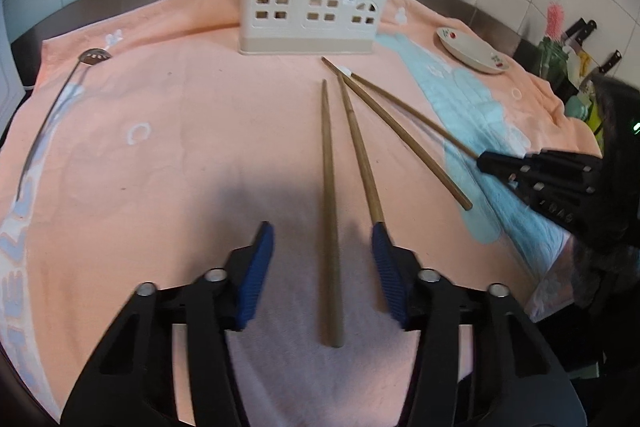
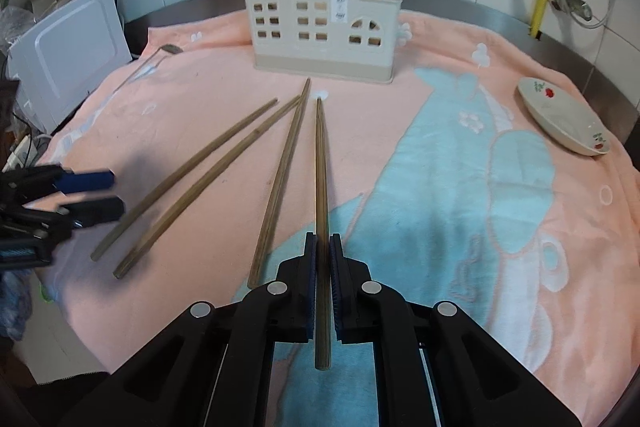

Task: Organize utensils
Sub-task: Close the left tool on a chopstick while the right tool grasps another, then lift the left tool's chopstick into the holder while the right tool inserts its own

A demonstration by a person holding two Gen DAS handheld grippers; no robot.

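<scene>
My right gripper [image 2: 323, 247] is clamped on one chopstick [image 2: 321, 163], pointing at the holder [image 2: 320, 27] by the counter's back edge. Only the right view shows that grip. My left gripper [image 1: 323, 239] is spread wide, low over the towel [image 1: 180, 147], straddling a loose chopstick [image 1: 329, 211]. Only the left view shows the knives [image 1: 580, 31] at the right edge. Spoon [image 1: 94, 57] near back-left corner, dish [image 2: 564, 119] on the right.
</scene>
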